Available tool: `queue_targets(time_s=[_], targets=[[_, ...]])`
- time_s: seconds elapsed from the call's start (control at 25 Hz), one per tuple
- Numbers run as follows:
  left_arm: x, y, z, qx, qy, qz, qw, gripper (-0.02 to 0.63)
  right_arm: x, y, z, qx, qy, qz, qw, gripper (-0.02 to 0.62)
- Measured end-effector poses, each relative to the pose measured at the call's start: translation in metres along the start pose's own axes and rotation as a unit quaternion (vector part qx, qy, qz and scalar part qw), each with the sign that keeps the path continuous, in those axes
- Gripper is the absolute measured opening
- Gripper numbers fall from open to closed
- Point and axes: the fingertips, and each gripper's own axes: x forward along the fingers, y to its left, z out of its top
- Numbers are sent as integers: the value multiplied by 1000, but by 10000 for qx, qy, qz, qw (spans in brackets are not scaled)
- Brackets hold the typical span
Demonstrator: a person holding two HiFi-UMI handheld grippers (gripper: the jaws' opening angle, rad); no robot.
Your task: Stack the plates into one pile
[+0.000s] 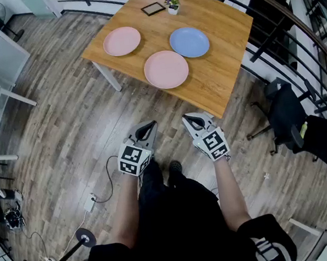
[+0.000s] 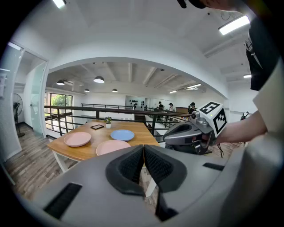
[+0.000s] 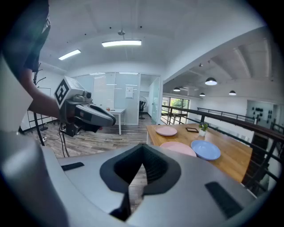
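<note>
- The wooden desk (image 1: pixel 226 60) had a smooth, grained top. Three round, shallow plates lay on it, each apart from the others.
- A flat picture frame (image 1: pixel 152 8) and a small potted plant (image 1: pixel 172 4) stood near the far corner.
- One pink plate (image 1: pixel 122 41) sat by the left corner, the second pink plate (image 1: pixel 166 69) by the near edge, and the blue plate (image 1: pixel 189 42) beside it.
- The left gripper (image 1: pixel 146 129) and right gripper (image 1: pixel 193 119) hung over the plank floor, jaws pressed together and empty.

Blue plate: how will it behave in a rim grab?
The blue plate looks rigid and shallow, so it probably won't flex. Its smooth surface may slip in a pinch. Lying flat on the table, it should slide, not roll.
</note>
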Motion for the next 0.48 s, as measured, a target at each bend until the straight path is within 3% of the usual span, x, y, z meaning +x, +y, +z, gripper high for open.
queue_targets(time_s=[0.48], targets=[[3, 0, 0, -1, -5, 6, 10000, 25, -1, -8, 4, 32, 81, -89, 9999, 8]])
